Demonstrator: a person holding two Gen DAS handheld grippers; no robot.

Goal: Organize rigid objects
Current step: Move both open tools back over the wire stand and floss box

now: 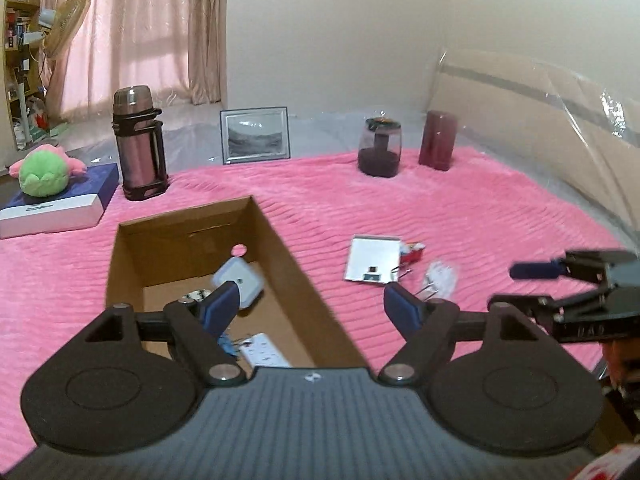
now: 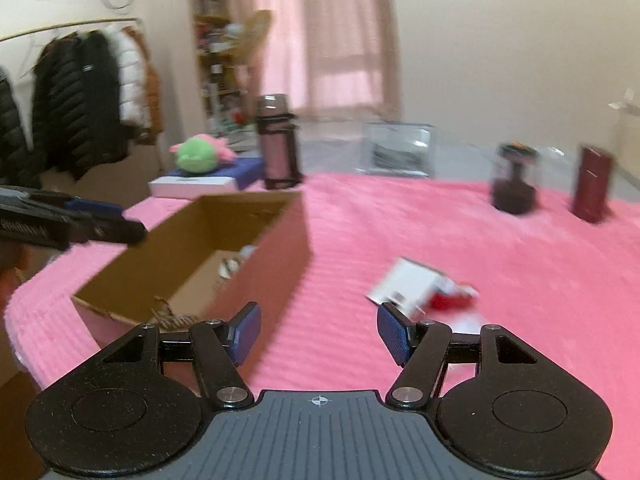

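Fingers spread wide and gripping nothing, the left gripper (image 1: 312, 300) hangs over the near end of an open cardboard box (image 1: 280, 240) on a pink blanket (image 1: 480, 208), its left blue pad above the box's interior and its right pad outside the box's right wall. Inside the box lie a white square container (image 1: 240, 280), a small round metallic item (image 1: 196, 295) and a white flat piece (image 1: 264, 354) close to the near wall. To the right of the box, on the blanket, rest a white card (image 1: 372, 258), a small red-and-white item (image 1: 412, 251) touching its right edge, and a clear packet (image 1: 440, 278) just beside them. The right gripper (image 2: 318, 334), seen from its own camera with fingers likewise apart and empty, hovers between the box (image 2: 276, 248) and the white card (image 2: 404, 284); motion blur softens that view. Along the blanket's far side stand a steel flask (image 1: 138, 144), a picture frame (image 1: 256, 135), a dark glass jar (image 1: 379, 147) and a maroon cylinder (image 1: 438, 140), with a green and pink plush toy (image 1: 44, 170) on a flat blue box (image 1: 60, 208) at far left.
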